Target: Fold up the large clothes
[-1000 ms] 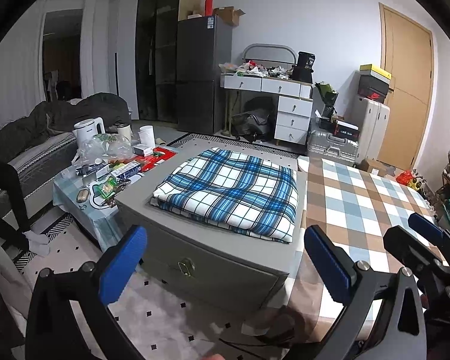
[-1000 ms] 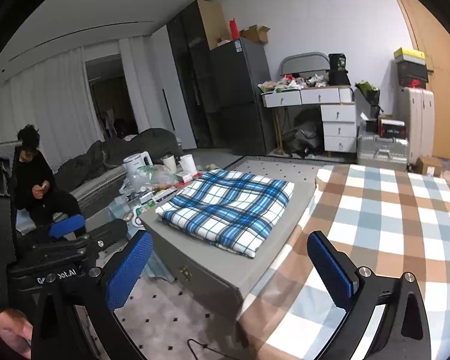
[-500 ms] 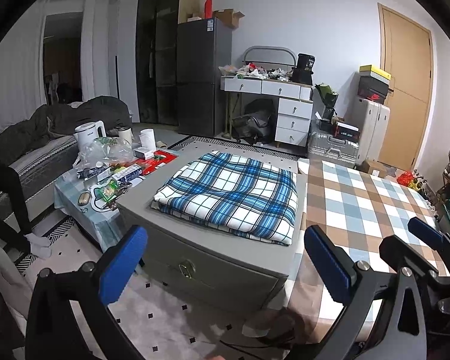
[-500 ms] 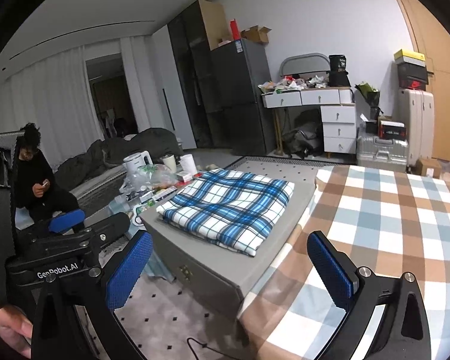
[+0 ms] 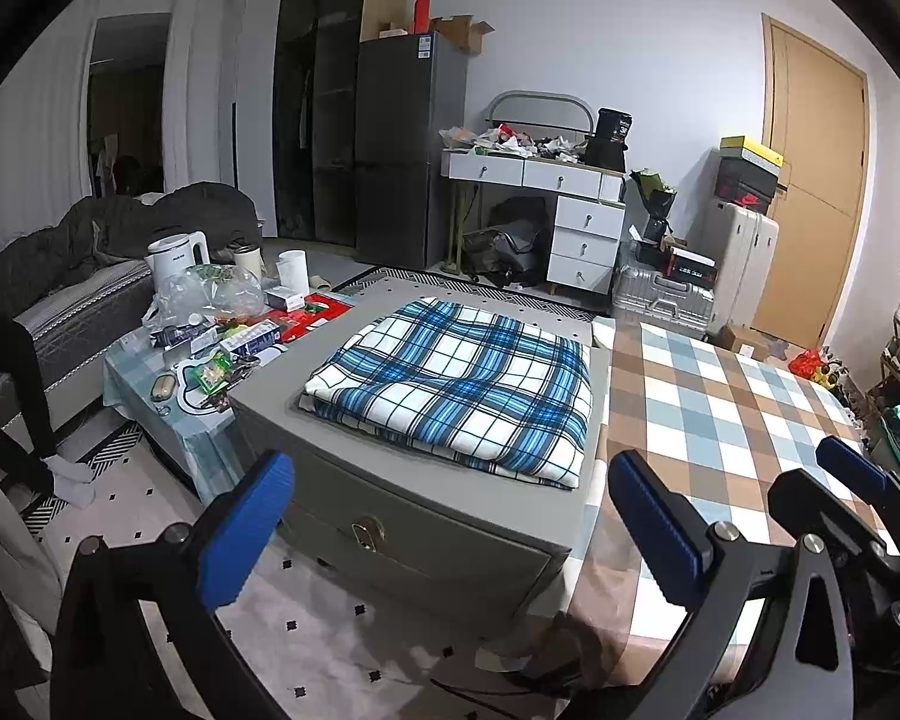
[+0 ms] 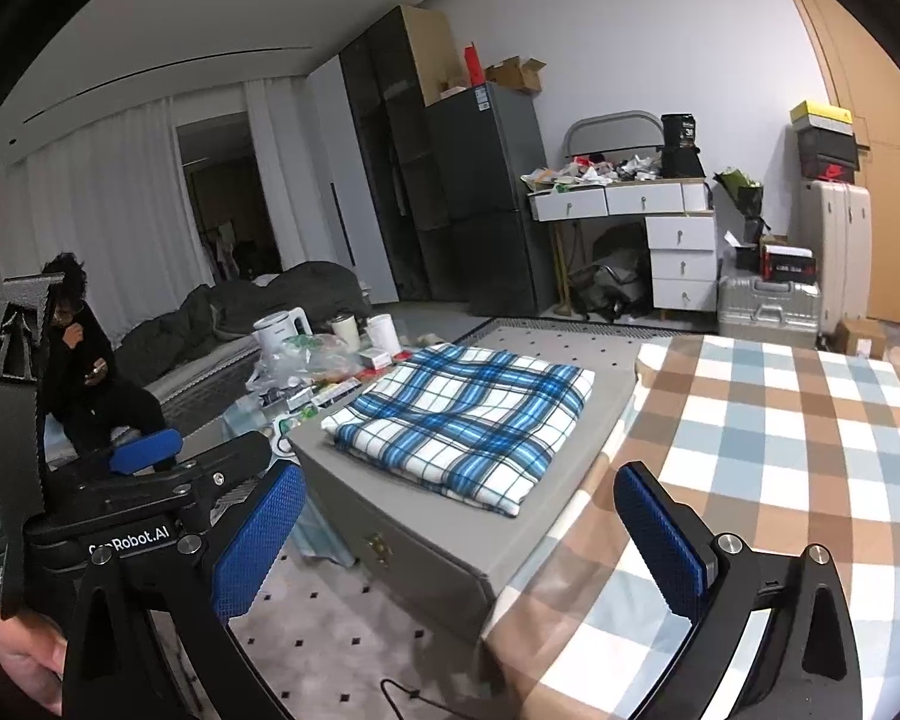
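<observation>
A blue-and-white plaid cloth (image 5: 456, 384) (image 6: 468, 426) lies folded into a flat rectangle on top of a grey chest (image 5: 426, 516) (image 6: 426, 534). My left gripper (image 5: 450, 531) hangs open in front of the chest, nothing between its blue pads. My right gripper (image 6: 459, 531) is open too, held back from the chest, also empty. The right gripper's tool shows at the right edge of the left wrist view, and the left gripper's tool (image 6: 144, 480) shows at the left of the right wrist view.
A brown, blue and white checked sheet (image 5: 720, 414) (image 6: 780, 450) covers the bed right of the chest. A cluttered low table (image 5: 210, 348) with a kettle stands left of it. A person (image 6: 84, 372) sits on a sofa at far left. Drawers, suitcases and a fridge line the back wall.
Both grippers stay open and empty. The views have shifted only slightly; the folded cloth has not moved.
</observation>
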### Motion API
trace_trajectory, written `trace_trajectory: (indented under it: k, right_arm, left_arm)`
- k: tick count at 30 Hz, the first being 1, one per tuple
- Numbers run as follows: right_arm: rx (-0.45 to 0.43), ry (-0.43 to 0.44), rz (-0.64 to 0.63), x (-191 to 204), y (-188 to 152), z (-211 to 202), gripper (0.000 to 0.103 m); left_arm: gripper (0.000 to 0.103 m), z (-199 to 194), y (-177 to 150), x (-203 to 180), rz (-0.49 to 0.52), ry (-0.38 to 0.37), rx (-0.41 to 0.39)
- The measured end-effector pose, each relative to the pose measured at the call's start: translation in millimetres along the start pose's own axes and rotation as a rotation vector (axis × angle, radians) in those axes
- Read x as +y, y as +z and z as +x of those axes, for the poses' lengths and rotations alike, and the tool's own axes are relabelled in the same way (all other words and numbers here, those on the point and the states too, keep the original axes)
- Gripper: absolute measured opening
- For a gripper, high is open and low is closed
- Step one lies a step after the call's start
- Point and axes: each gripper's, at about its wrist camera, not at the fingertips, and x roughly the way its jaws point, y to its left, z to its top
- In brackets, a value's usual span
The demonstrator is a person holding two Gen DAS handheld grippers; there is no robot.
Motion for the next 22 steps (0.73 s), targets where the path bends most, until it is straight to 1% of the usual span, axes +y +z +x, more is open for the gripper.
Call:
trace_trajectory:
  k: [18, 22]
  right_arm:
    - [-0.007, 0.000, -0.003, 0.0, 0.6, -1.0, 0.103]
    - [-0.007, 0.003, -0.001, -0.5, 0.8, -1.1, 0.103]
  left_arm:
    - [0.102, 1.1, -1.6, -2.0, 0.005, -0.002, 0.006]
    - [0.102, -3.0, -3.7, -4.6, 0.012, 0.031, -0.025]
